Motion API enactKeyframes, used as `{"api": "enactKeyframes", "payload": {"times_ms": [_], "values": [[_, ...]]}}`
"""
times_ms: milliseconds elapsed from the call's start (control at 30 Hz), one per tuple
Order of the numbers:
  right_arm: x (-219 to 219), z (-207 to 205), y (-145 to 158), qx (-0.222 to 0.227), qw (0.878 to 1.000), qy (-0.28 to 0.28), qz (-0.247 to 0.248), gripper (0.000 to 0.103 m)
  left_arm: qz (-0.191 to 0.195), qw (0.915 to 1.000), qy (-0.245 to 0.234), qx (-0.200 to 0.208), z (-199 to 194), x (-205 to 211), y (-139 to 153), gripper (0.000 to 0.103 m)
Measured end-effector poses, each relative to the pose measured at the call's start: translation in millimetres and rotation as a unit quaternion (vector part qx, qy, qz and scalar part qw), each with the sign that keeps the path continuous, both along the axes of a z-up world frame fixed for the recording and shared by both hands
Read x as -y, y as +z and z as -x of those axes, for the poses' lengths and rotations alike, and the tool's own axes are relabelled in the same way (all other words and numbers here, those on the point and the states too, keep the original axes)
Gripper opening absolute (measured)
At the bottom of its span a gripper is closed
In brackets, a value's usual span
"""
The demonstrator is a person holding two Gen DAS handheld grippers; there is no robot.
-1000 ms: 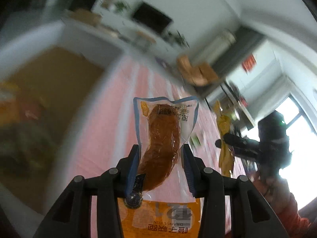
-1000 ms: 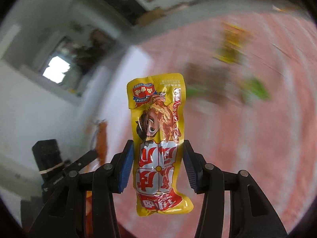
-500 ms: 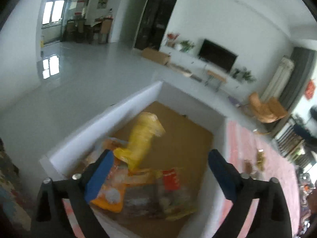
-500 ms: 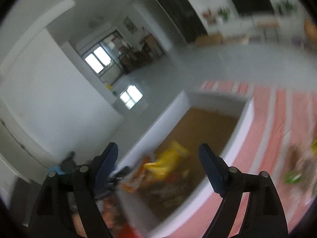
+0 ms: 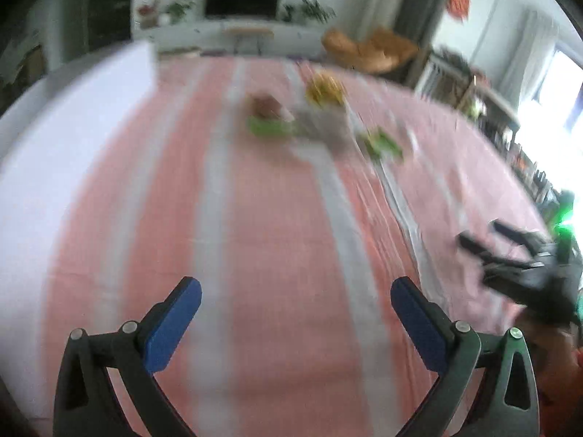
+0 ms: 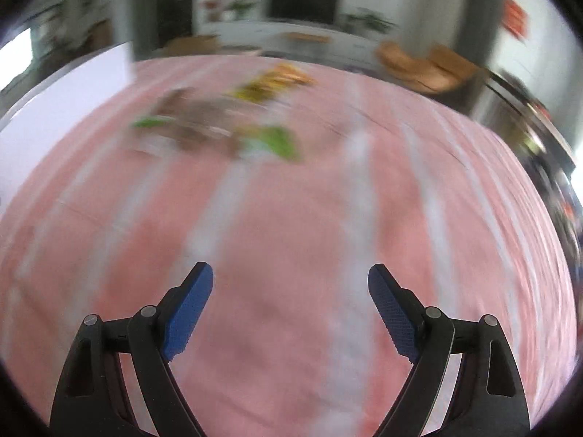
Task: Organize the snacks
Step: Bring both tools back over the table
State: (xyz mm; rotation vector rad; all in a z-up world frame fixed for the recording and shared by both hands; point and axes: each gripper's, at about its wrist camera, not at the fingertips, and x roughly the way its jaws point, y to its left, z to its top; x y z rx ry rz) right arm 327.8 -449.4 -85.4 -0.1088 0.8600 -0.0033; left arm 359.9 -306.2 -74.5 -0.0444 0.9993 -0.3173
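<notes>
1. Currently, the left gripper (image 5: 296,300) occupies the bottom of the left wrist view; its two blue pads (image 5: 171,326) stand wide apart, the jaws have just been opening, and nothing lies between them.
2. The right gripper (image 6: 290,284) sits at the bottom of the right wrist view; its two blue pads (image 6: 187,307) are likewise spread, the jaws have just been opening, and the gap holds only cloth behind it.
3. The right gripper also shows as a dark blurred shape at the right edge of the left wrist view.
4. The snacks (image 5: 320,116) lie in one loose cluster in the upper centre of both views, on the pink striped cloth (image 5: 269,240), well apart from both grippers. Blur prevents a firm count; yellow, brown and two green patches are distinguishable.
5. One white box wall (image 5: 76,116) fills the upper left of the left wrist view.
6. One television (image 6: 302,2) stands at the top centre, far behind the cloth.
</notes>
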Motion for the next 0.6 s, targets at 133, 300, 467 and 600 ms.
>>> {"api": "enactKeyframes", "payload": {"times_ms": [133, 300, 467, 600], "values": [[49.5, 11.9, -7.5, 0.013, 0.996, -0.082, -0.045, 0.089, -0.052, 0.9984, -0.012, 0.018, -11.6, 67.0, -21.3, 0.103], [69.4, 1.8, -8.9, -0.015, 0.989, -0.129, -0.073, 0.091, -0.102, 0.9939, -0.029, 0.03, -38.2, 105.5, -28.1, 0.103], [72.2, 3.0, -7.3, -0.019, 0.991, -0.124, -0.054, 0.091, -0.083, 0.996, 0.008, 0.033, -41.4, 99.9, -29.9, 0.103], [75.0, 13.3, -8.3, -0.019, 0.991, -0.123, -0.057, 0.092, -0.082, 0.996, 0.008, 0.033, -41.7, 99.4, -29.7, 0.103]]}}
